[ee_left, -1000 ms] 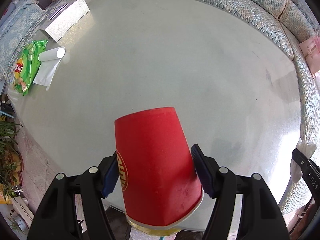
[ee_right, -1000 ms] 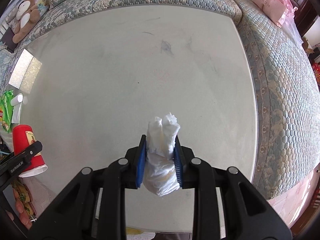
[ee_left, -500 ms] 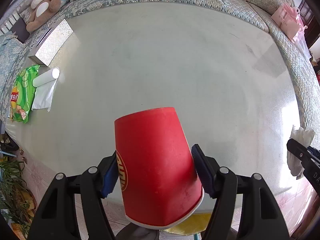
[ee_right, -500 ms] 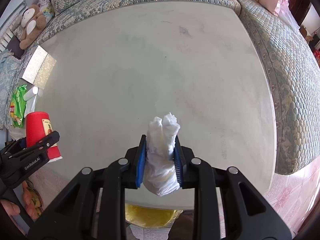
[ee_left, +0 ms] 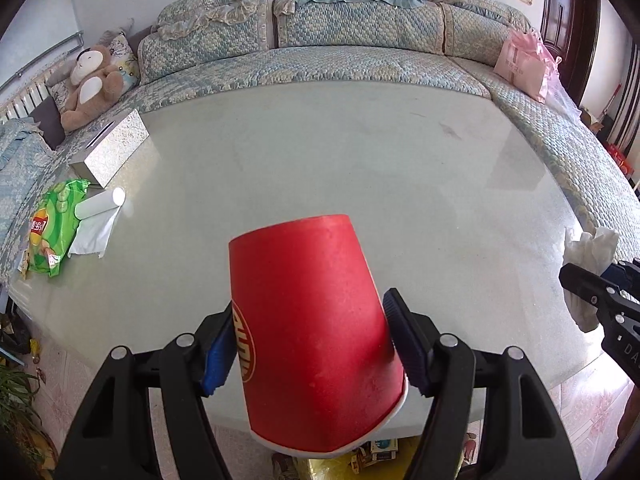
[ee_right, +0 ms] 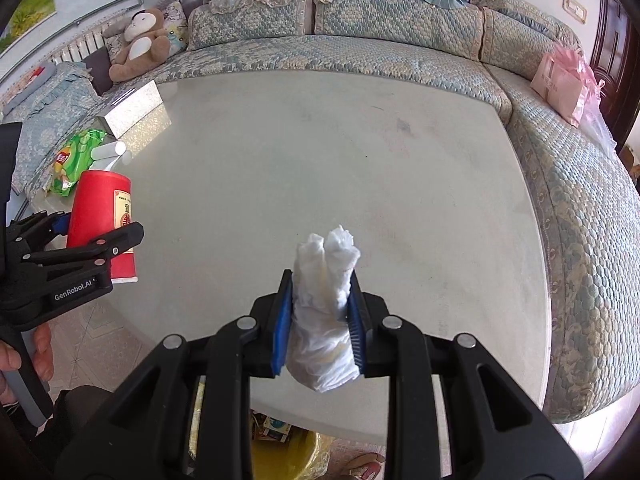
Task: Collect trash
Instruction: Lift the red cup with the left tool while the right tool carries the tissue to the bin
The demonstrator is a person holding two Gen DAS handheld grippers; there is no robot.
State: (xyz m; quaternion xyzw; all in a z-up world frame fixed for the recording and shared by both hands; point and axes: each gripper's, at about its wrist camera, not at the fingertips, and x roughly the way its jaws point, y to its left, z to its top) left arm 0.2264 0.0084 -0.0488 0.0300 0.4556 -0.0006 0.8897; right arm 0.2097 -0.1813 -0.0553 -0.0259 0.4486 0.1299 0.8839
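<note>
My left gripper (ee_left: 310, 344) is shut on an upside-down red paper cup (ee_left: 312, 328), held above the near edge of the pale table (ee_left: 360, 168). The cup also shows in the right wrist view (ee_right: 102, 220). My right gripper (ee_right: 322, 316) is shut on a crumpled white tissue (ee_right: 324, 316), also above the near table edge; the tissue shows at the right in the left wrist view (ee_left: 588, 248). A yellow-lined bin (ee_right: 288, 456) shows below the table edge, under the grippers.
A silver tissue box (ee_left: 110, 152), a green chip bag (ee_left: 52, 232) and a white paper roll (ee_left: 100, 204) sit at the table's left. A patterned sofa (ee_left: 340, 60) wraps the far and right sides, with a teddy bear (ee_left: 90, 84) and a pink bag (ee_left: 524, 64).
Both grippers have pulled back and tilted up from the table, each keeping its hold. The sofa back and the bin below the edge have come into view.
</note>
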